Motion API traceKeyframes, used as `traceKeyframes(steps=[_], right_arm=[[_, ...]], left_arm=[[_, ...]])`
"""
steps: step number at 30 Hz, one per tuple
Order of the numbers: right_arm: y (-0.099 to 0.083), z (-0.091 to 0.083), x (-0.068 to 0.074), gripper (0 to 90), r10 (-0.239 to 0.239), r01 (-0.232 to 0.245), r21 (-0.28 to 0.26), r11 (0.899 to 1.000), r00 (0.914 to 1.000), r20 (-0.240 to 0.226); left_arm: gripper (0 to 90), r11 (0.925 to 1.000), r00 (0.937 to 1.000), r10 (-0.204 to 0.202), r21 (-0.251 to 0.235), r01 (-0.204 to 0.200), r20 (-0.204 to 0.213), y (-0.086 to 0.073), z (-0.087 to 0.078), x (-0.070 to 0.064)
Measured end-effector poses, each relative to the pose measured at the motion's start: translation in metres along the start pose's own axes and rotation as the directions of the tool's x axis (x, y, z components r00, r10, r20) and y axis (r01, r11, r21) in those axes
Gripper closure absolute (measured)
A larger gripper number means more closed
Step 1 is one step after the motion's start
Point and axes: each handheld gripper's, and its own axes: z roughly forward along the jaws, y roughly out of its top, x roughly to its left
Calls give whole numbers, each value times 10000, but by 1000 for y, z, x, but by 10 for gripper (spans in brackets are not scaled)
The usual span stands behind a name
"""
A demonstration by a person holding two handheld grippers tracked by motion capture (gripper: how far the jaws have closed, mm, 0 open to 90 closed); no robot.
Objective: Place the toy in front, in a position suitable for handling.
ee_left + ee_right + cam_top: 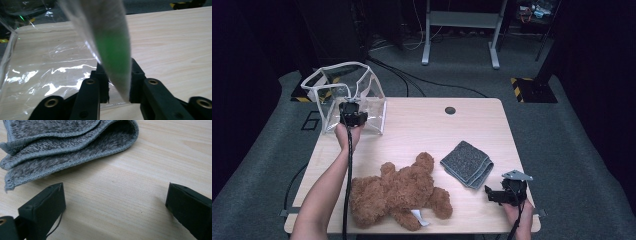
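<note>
High view above the table [422, 125]; both gripper views close over its top.

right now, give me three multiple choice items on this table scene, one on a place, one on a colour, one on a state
1. Where does the folded towel lie?
A. inside the clear bag
B. on the table, right of the teddy bear
C. on the floor

2. What colour is the teddy bear?
A. brown
B. white
C. blue

3. How does the left gripper stand?
A. wide open over bare wood
B. resting on the towel
C. shut on the edge of the clear bag

Answers:
1. B, the high view shows the grey towel on the table between the bear and the right gripper.
2. A, its fur is brown all over.
3. C, the left gripper view shows the jaws pinching the bag's rim.
</note>
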Motion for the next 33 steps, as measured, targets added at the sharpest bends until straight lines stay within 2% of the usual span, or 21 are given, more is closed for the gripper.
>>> traceKeyframes(steps=[1,2,3,4,6,8,9,10,14,17,19,21,22,27,31,33], right_arm=[[0,0,0,21,6,-6,-8,10000,10000,-5],[0,0,0,21,6,-6,-8,10000,10000,-5],[0,0,0,21,3,-3,-7,10000,10000,-4],[0,0,0,21,3,-3,-7,10000,10000,-4],[0,0,0,21,4,-4,-5,10000,10000,-4],[0,0,0,21,4,-4,-6,10000,10000,-5],[0,0,0,21,5,-5,-7,10000,10000,-5],[0,0,0,21,5,-5,-7,10000,10000,-5],[0,0,0,21,4,-4,-5,10000,10000,-6],[0,0,0,21,2,-2,-7,10000,10000,-6],[0,0,0,21,2,-2,-7,10000,10000,-6],[0,0,0,21,6,-6,-5,10000,10000,-6],[0,0,0,21,4,-4,-5,10000,10000,-7],[0,0,0,21,5,-5,-6,10000,10000,-7],[0,0,-1,21,-116,116,39,9999,9999,-22],[0,0,-1,21,-114,114,41,9999,9999,-25]], left_arm=[[694,10000,10000,-81,-2,81,52,-1,-1,0],[694,9999,9998,-131,-33,131,166,-2,-4,1],[617,9998,9992,-205,31,204,341,-3,-6,3],[617,9997,9985,-260,43,258,478,-4,-9,5],[604,9999,9979,-133,-20,135,635,-6,-16,7],[525,9999,9960,-116,31,113,885,-9,-22,10],[455,10000,9954,50,33,-54,957,-11,-26,11],[455,9999,9952,162,28,-166,960,-13,-29,11],[354,9993,9896,356,-195,-332,1396,-23,-42,16],[317,9991,9869,368,-260,-331,1568,-32,-50,22],[280,9998,9822,167,-139,-143,1869,-38,-55,27],[272,9989,9834,434,-239,-398,1760,-44,-60,30],[265,9985,9818,540,-198,-512,1818,-47,-62,31],[207,9968,9815,793,-199,-770,1740,-65,-74,36],[152,9936,9744,1043,223,-1109,1992,-88,-77,36],[144,9930,9709,993,406,-1107,2178,-100,-77,36]])
